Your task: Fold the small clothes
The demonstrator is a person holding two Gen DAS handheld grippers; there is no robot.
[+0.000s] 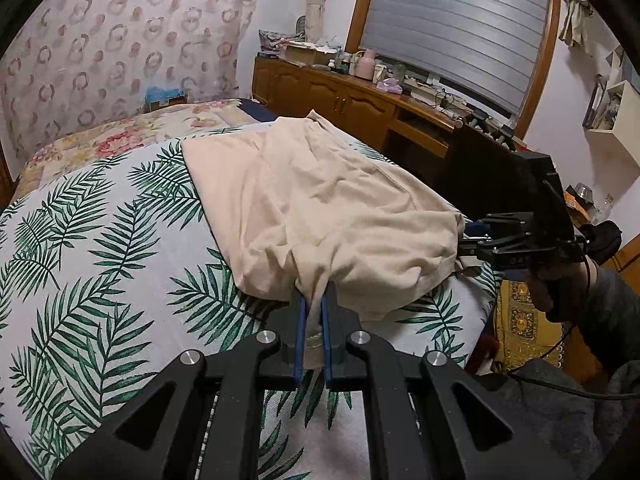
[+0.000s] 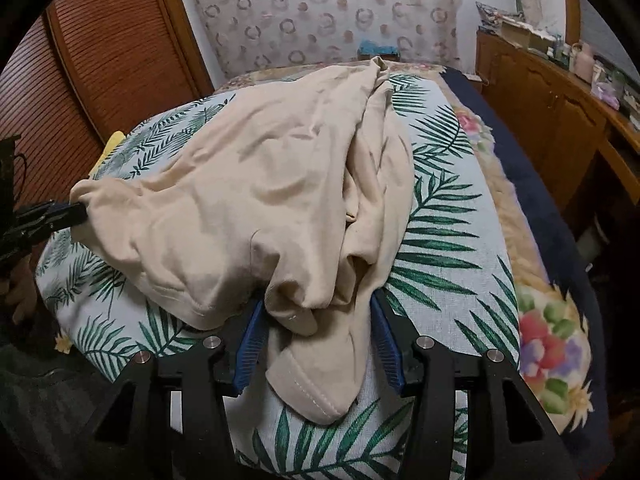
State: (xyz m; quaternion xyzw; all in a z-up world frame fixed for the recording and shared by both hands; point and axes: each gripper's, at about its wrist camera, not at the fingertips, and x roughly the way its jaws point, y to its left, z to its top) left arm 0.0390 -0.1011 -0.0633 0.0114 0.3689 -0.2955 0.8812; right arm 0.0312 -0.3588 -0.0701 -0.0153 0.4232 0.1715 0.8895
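Clothes: one beige garment [image 2: 256, 184] lay crumpled on the palm-print cover [image 1: 100, 248], long axis from 6 to 12 o'clock. My left gripper [image 1: 313, 300] pinched its near edge; my right gripper [image 2: 316, 312] stood half open around a loose hem.

setting: bedroom in a lived-in home. bed [image 1: 100, 136] under a floral quilt [image 2: 552, 344], with a palm-leaf printed cushion [image 1: 100, 248] laid on top as work surface. patterned curtain [image 1: 120, 40] with ring motifs behind the head of the bed. long wooden sideboard [image 1: 340, 96] along one wall, top crowded with boxes, bottles, a pink jug [image 1: 366, 65] and cables. window [image 1: 460, 24] in a wooden frame with slatted shutter down. louvred wooden wardrobe doors [image 2: 100, 68] on the opposite side. small white wall shelf [image 1: 612, 108] holding odds and ends. household clutter throughout, domestic furniture only.
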